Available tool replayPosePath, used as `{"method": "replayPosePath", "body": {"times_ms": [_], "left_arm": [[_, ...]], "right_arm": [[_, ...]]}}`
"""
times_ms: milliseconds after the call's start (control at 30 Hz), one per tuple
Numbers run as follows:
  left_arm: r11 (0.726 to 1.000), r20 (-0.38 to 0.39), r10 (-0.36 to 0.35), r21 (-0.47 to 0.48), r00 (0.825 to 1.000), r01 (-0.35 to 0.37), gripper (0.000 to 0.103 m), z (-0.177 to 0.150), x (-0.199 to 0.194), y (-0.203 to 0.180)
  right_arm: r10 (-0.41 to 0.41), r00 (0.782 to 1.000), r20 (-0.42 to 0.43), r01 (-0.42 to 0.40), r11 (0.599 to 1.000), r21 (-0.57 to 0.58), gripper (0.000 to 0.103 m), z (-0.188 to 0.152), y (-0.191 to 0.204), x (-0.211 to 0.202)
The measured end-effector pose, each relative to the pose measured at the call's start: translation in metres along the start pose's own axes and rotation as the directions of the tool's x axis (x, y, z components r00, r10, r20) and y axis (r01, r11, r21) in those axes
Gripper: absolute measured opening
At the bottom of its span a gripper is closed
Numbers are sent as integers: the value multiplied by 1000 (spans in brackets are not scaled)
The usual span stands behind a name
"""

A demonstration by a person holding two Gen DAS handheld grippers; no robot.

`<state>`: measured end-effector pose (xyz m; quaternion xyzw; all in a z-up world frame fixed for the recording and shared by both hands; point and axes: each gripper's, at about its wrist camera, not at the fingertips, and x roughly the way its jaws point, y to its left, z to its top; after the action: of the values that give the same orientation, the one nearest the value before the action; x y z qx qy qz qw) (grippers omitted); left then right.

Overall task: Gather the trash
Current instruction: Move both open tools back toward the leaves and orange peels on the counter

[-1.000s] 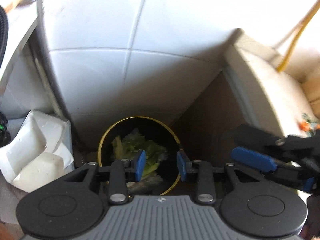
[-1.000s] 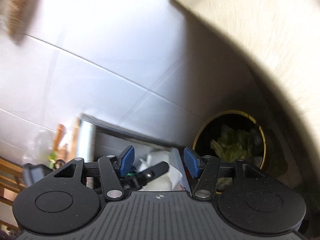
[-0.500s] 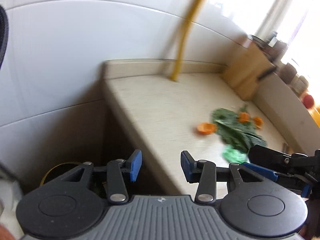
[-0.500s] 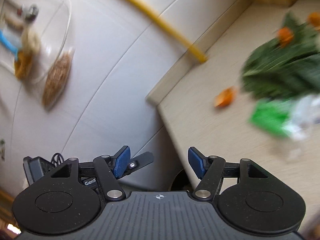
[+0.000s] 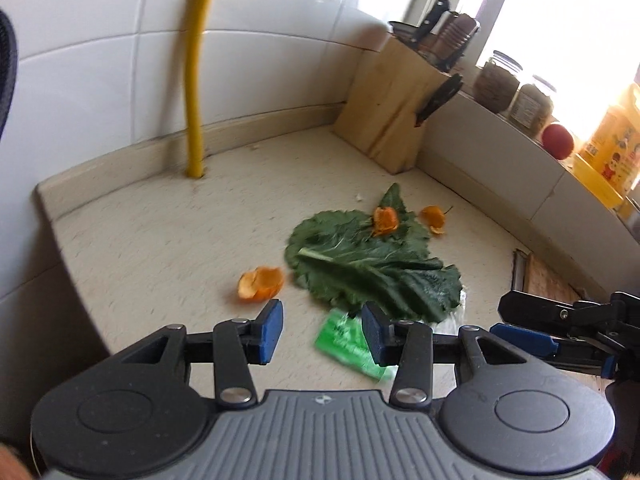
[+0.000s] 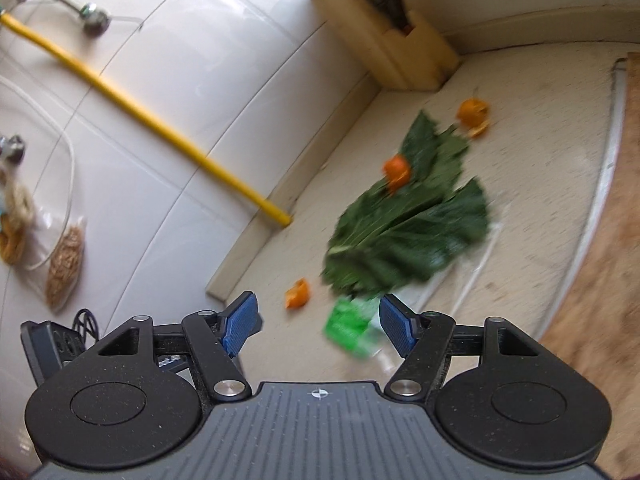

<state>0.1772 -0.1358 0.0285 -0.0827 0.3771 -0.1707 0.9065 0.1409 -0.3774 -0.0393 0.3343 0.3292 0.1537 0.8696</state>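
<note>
Surface (image 5: 152, 240): beige speckled stone, bare on the near left, ending in a rounded edge left of the left tool (image 5: 322, 330). Tiled wall behind; yellow pipe (image 5: 194, 80) meets the surface at the back. Knife block (image 5: 390, 108) stands in the far corner, jars and a red fruit on the sill to its right. Wooden board (image 6: 600, 240) borders the surface on the right of the right tool (image 6: 320, 322).

Trash lies ahead of both tools, mid-surface. Large green leaf (image 5: 372, 268) just beyond the left tool's fingertips; one orange peel (image 5: 260, 282) ahead-left of it on bare surface, a second peel (image 5: 384, 220) resting on the leaf, a third (image 5: 434, 218) just past the leaf's far right. Green wrapper (image 5: 346, 342) sits nearest, showing between the left tool's fingers and, in the right wrist view, between the right tool's.

Both tools released, fingers spread, holding nothing. Right tool shows at the right margin of the left wrist view, beside the leaf.
</note>
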Motion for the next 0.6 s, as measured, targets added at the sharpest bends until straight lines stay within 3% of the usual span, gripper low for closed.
{"method": "replayPosePath", "body": {"times_ms": [100,267,600], "left_arm": [[999,1,15,31,1000,-15,43,6,7,2],[991,-31,100,88,995,-97,43,10,32,17],[986,-107,53,164,993,-35,43,20,79,33]], "right_arm": [[-12,1000,17,11,1000,10,77,5,-8,-4],[-34,999,23,34,999,22,77,10,-14,1],[-102,993,63,101,995,17,77,40,-6,28]]}}
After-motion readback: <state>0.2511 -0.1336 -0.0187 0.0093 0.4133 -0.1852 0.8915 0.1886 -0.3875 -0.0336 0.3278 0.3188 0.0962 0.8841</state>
